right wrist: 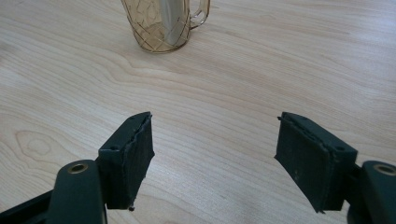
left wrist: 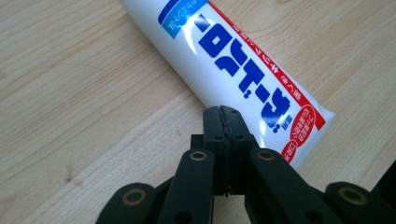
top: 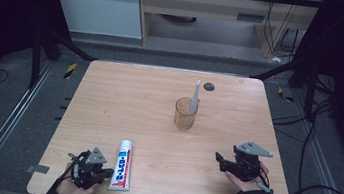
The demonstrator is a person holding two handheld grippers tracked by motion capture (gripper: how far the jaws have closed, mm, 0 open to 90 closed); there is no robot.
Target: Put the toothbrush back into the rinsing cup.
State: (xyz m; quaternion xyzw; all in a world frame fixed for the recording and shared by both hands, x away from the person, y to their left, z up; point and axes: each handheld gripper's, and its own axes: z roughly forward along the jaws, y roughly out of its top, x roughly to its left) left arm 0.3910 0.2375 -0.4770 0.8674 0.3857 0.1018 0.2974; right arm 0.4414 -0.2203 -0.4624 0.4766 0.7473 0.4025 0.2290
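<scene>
left gripper (left wrist: pixel 223 112): jaws together, empty, tips just beside toothpaste tube (left wrist: pixel 243 70) | right gripper (right wrist: pixel 215 154): jaws apart, empty, facing amber cup (right wrist: pixel 161 23) on table (top: pixel 124 101)

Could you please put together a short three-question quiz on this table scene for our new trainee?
1. True or false: the left gripper has its jaws shut with nothing between them.
2. What stands in the amber cup?
3. The toothpaste tube lies: A) inside the cup, B) flat beside the left gripper, C) between the right gripper's jaws.

Key: 1 true; 2 a white toothbrush; 3 B.
</scene>
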